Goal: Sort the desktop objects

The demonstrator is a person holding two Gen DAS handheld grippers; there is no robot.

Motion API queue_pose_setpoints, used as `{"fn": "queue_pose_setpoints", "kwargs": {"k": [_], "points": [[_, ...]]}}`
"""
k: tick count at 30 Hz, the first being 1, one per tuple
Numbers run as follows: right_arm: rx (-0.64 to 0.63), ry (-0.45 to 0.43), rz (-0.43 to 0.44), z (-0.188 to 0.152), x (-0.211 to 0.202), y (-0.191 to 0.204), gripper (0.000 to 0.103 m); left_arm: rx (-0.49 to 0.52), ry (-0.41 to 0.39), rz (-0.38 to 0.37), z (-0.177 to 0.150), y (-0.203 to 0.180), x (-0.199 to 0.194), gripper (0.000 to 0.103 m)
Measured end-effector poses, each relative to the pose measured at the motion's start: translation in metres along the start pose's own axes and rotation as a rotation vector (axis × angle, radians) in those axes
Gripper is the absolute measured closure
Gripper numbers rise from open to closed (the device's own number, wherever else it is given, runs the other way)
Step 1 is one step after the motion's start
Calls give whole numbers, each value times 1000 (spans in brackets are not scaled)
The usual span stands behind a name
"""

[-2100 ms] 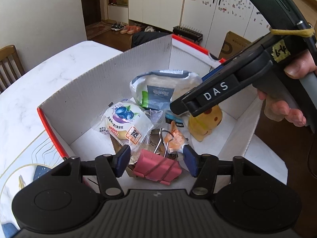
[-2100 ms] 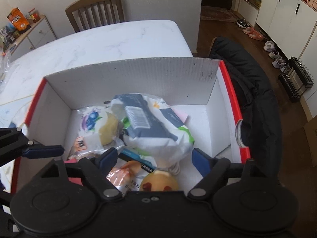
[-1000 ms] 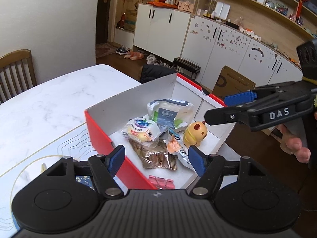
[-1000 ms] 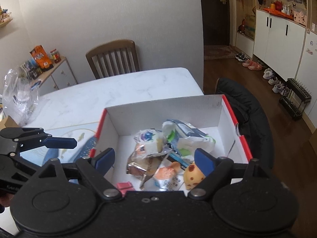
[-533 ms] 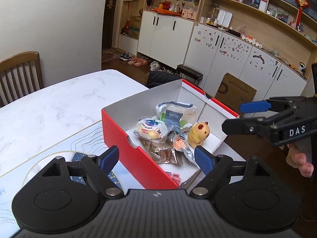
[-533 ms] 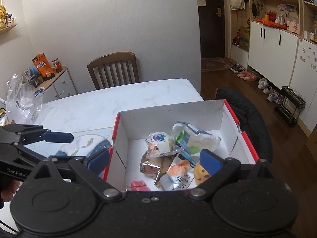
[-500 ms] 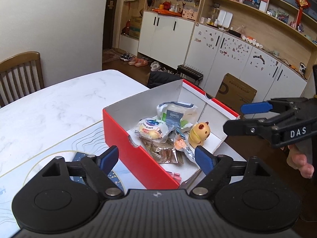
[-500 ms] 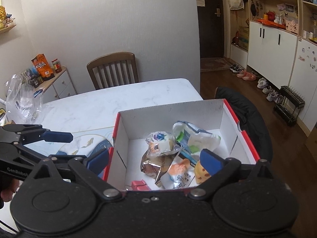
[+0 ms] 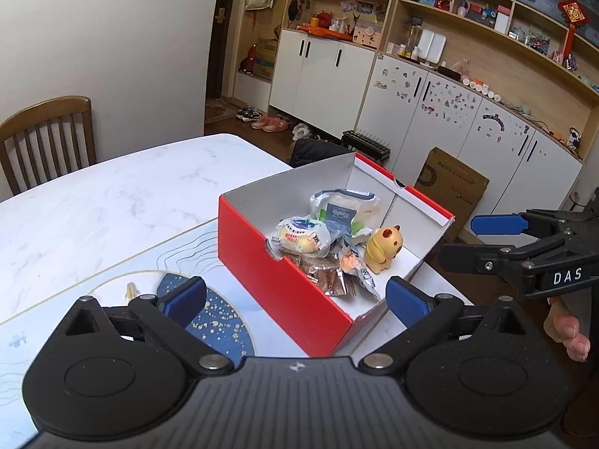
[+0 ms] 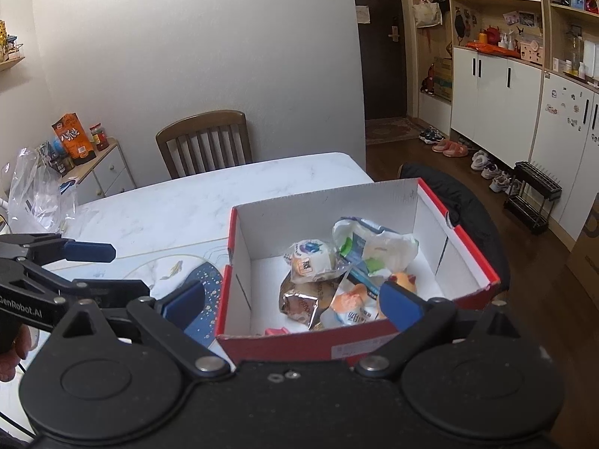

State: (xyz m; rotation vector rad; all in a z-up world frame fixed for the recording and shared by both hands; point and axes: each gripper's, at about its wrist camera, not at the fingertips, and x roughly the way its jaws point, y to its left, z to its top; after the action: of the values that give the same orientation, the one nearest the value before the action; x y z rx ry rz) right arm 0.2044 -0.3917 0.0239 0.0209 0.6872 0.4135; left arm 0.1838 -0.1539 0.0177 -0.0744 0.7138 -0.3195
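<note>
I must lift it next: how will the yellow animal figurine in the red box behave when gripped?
The yellow figurine looks hard and rounded, so pads may slip. It stands upright among loose wrappers in the red box, so a push would probably tip it.

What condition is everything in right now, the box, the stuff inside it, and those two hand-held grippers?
Red box: lidless, upright on the table.
Snack packets: lying piled inside the box.
Yellow toy figure: upright inside the box.
Pink clip: lying in the box's near corner.
Left hand-held gripper: jaws opening, nothing between them.
Right hand-held gripper: open, holding nothing.
</note>
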Motion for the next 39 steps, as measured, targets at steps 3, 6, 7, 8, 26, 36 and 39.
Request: {"fn": "queue_pose_setpoints", "kwargs": {"k": [3, 6, 7, 8, 26, 36, 39], "points": [[1, -5, -11, -5, -2, 5, 3, -10, 5, 2, -6, 2, -4, 1], [1, -9, -19, -10, -5, 10, 3, -9, 7, 15, -10, 4, -7, 1], [3, -10, -18, -10, -6, 11, 3, -12, 7, 18, -12, 5, -8, 1], [4, -11, -18, -12, -7, 12, 3, -17, 7, 20, -13, 6, -9, 1], [13, 14, -29, -29, -4, 31, 3, -61, 17, 48, -26, 21, -18, 1], [21, 20, -31, -31, -4, 36, 3, -42, 27, 41, -29, 22, -18, 1], [21, 24, -33, -31, -3, 39, 3, -36, 23, 43, -30, 22, -20, 1]]}}
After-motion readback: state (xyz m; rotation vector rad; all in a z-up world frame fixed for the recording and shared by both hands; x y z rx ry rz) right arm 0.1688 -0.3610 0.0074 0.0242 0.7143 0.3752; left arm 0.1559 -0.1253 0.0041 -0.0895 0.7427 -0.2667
